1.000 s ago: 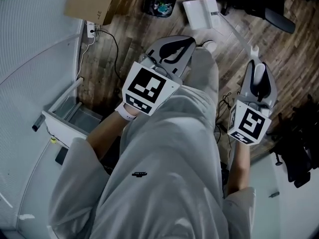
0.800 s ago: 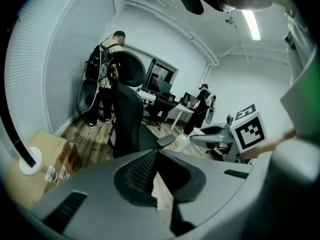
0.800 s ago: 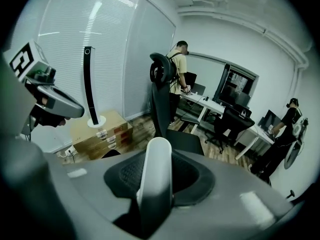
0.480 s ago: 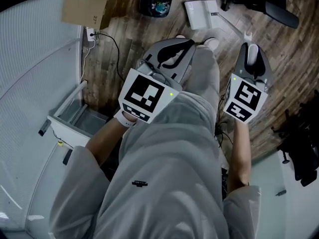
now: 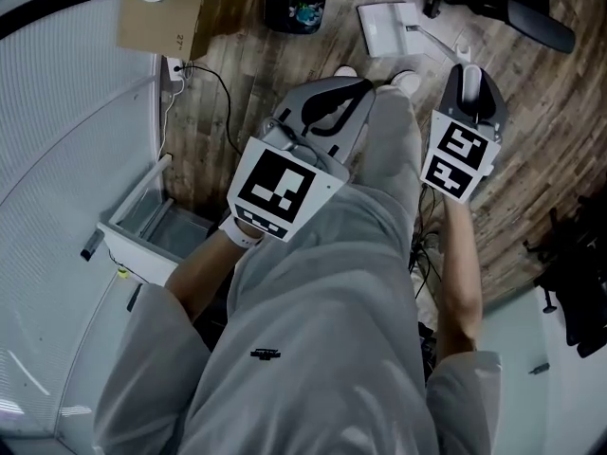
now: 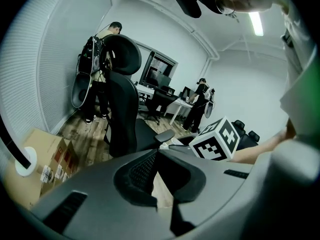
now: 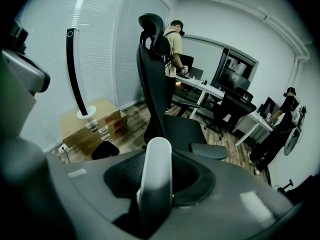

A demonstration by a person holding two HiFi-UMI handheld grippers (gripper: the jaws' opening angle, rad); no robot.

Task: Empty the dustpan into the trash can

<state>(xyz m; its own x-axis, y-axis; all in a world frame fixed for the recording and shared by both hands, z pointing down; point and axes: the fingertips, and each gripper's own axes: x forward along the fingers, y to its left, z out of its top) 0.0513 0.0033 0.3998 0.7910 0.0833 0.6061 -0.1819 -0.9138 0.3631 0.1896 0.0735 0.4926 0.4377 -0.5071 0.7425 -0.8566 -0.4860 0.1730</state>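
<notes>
A white handle (image 7: 156,184) is clamped between the fingers (image 7: 131,171) of the right gripper (image 5: 471,72) and stands upright between them. From those fingers its long axis is seen to run ahead and to the left, ending at the white dustpan (image 5: 384,28). The dustpan sits low over the wooden floor (image 5: 531,131); whether it touches cannot be told. The black trash can (image 5: 296,4) is set on the floor just left of the dustpan, so well to the left of the right fingers. The left gripper (image 6: 156,153) is held nearer the body, its fingers pressed together on nothing, with the trash can ahead of them. The dustpan is judged to need carrying leftward over the trash can, and only the right hand is placed for that.
</notes>
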